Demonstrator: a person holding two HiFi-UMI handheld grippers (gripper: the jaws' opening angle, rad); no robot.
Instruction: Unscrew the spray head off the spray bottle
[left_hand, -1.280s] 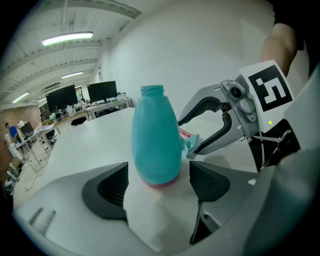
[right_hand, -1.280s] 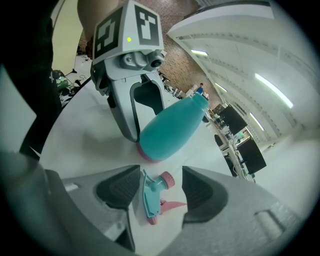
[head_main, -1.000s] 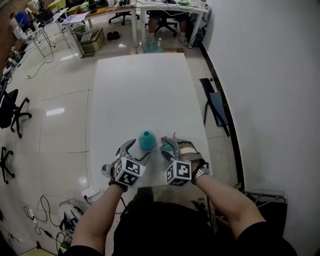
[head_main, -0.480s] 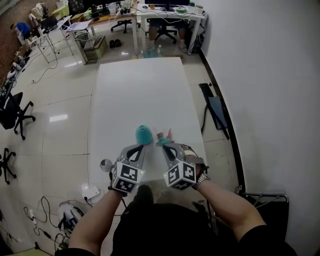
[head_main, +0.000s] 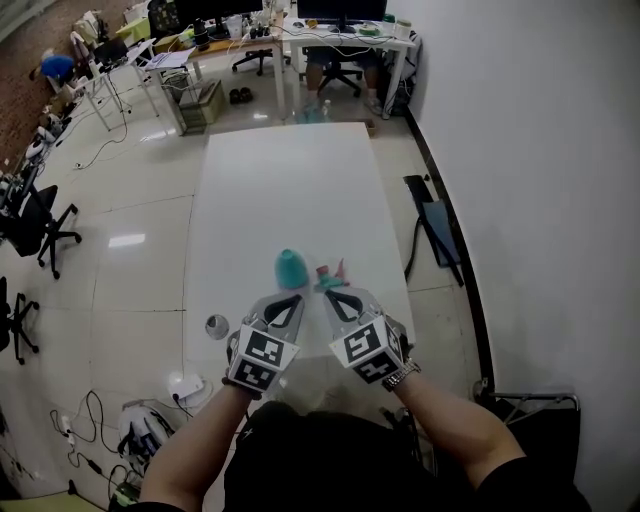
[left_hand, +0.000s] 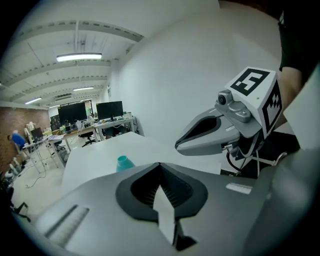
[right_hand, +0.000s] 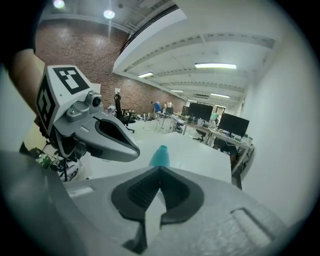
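Since the bottle (head_main: 291, 270) stands bare-necked on the table (head_main: 290, 180) with the spray head (head_main: 330, 276) lying just beside it at three o'clock, I judge the unscrewing done. At the bottle's six o'clock, my left gripper (head_main: 290, 300) and right gripper (head_main: 335, 296) both have closed, empty jaws.

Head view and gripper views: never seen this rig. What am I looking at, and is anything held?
No robot here: a person holds a gripper in each hand, the left gripper and the right gripper. The head view looks down from a camera on the person's head; each gripper view looks along that gripper's own jaws. On the white table stands a teal bottle, with what seems its spray head lying beside it. Both grippers' jaws are shut and empty; the left's have just closed.
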